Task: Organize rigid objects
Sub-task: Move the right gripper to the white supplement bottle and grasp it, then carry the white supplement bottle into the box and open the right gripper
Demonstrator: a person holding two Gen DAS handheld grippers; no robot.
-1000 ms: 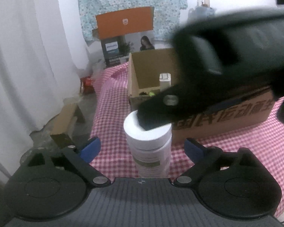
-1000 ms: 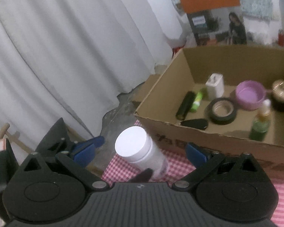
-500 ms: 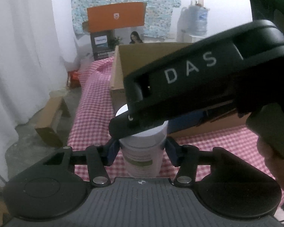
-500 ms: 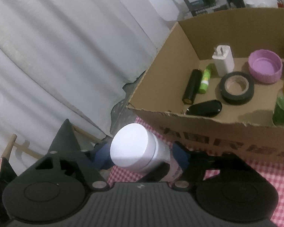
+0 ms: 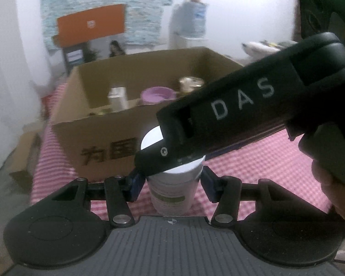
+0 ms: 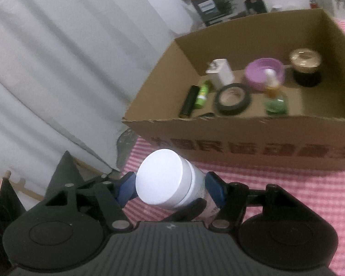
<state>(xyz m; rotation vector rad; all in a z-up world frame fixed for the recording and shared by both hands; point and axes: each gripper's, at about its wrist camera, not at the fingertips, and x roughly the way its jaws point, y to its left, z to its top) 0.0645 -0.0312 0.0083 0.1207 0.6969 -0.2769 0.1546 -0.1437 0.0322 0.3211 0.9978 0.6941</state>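
The white-capped bottle (image 6: pixel 172 181) is clamped between both sets of blue pads at once: the left gripper (image 5: pixel 171 181) is closed on its labelled body, and the right gripper (image 6: pixel 170 187) is closed on it just below the cap, tilted toward the camera. The bottle is held over the pink checked tablecloth (image 6: pixel 287 184), just in front of the cardboard box (image 6: pixel 253 135). The step in hand is judged to be a handover or joint lift, with the drop into the box not yet made. Inside, a tape roll (image 6: pixel 232 99), a purple lid (image 6: pixel 262 73), a white charger (image 6: pixel 220 72) and a green dropper bottle (image 6: pixel 274 101) are seen. Next, one grip would probably need to be released and the bottle carried over the near wall into a free patch.
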